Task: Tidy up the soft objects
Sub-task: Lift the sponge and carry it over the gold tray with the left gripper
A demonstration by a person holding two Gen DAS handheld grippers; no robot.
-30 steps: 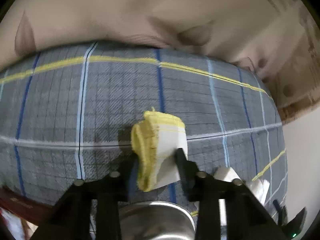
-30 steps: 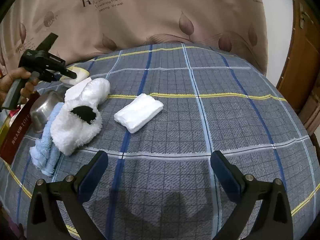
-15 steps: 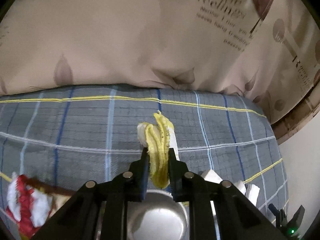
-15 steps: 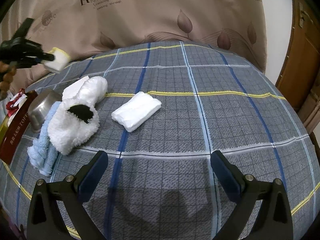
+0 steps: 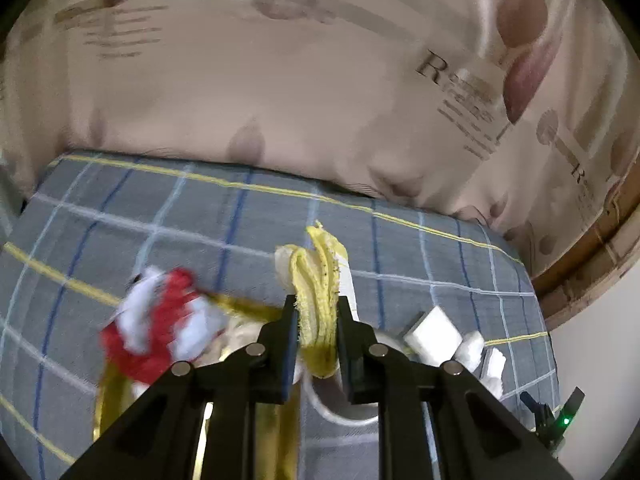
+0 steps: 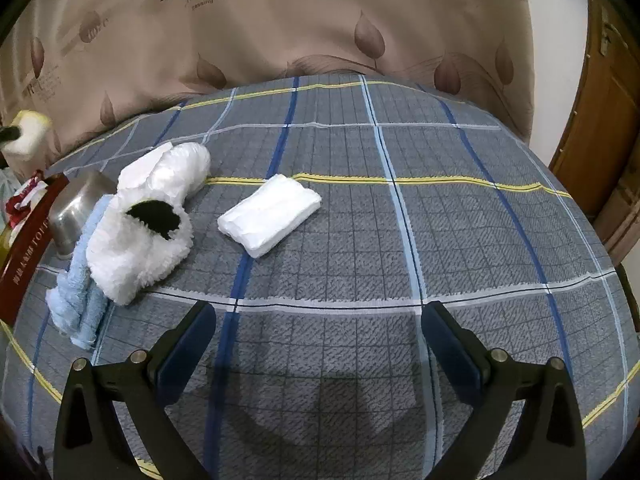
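My left gripper point(image 5: 317, 312) is shut on a folded yellow and white cloth point(image 5: 320, 268), held in the air above the checked bedcover point(image 5: 400, 256). In the right wrist view the same cloth point(image 6: 28, 136) shows at the far left edge. My right gripper point(image 6: 320, 344) hangs open over the bedcover point(image 6: 460, 220) with nothing between its fingers. Ahead of it lie a white folded pack point(image 6: 270, 210), a fluffy white plush piece with a black patch point(image 6: 136, 248), a white wrapped bundle point(image 6: 176, 172) and a light blue towel point(image 6: 76, 296).
A metal bowl point(image 6: 76, 212) and a dark red box point(image 6: 24, 248) sit at the bed's left edge. A red and white item point(image 5: 160, 320) lies in the gold-lined box point(image 5: 108, 392) under the left gripper. A beige curtain point(image 6: 320, 20) hangs behind; a wooden door point(image 6: 600, 120) stands right.
The left gripper's jaws closed on the yellow and white cloth, then lifted it off the bedcover and carried it left, over the box. The right gripper has not moved.
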